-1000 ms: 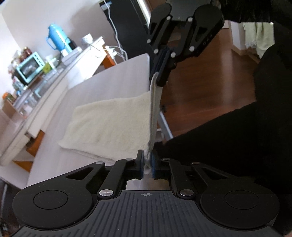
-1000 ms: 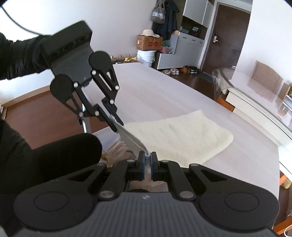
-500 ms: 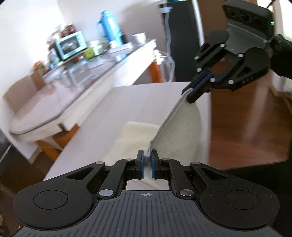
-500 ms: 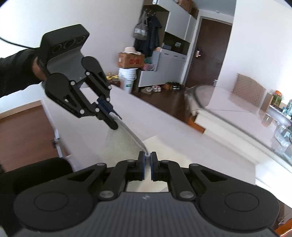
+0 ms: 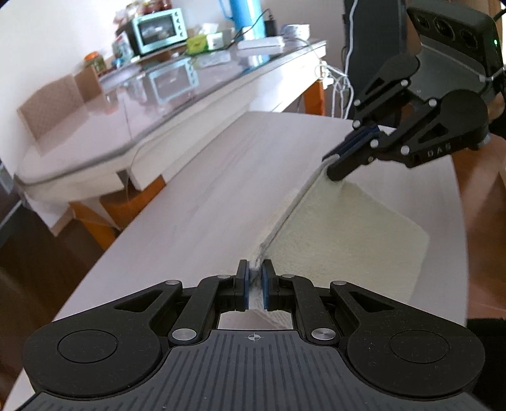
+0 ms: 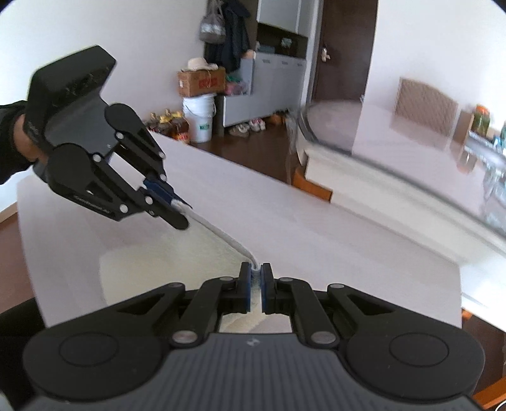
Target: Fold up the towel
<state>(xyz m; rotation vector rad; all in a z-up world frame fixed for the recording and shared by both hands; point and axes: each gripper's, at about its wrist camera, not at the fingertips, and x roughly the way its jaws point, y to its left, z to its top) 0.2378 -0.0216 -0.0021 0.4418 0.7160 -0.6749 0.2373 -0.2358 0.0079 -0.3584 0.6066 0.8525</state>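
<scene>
A cream towel (image 5: 348, 234) lies on a pale wooden table (image 5: 205, 196). One edge is lifted and stretched taut between both grippers. My left gripper (image 5: 254, 278) is shut on one corner of that edge; it also shows in the right wrist view (image 6: 180, 215). My right gripper (image 6: 256, 281) is shut on the other corner; it shows in the left wrist view (image 5: 332, 161). The towel (image 6: 177, 256) slopes down from the held edge to the table.
A glass-topped table (image 5: 132, 104) stands beside the wooden one, carrying a teal toaster oven (image 5: 158, 30) and a blue kettle (image 5: 245, 15). A chair (image 6: 423, 107), a cardboard box (image 6: 200, 82) and a white bucket (image 6: 199, 117) stand beyond. Dark wooden floor surrounds the table.
Both grippers have carried the held towel edge up and across over the table, away from the near side. The towel part that hung off the table edge now lies on the table.
</scene>
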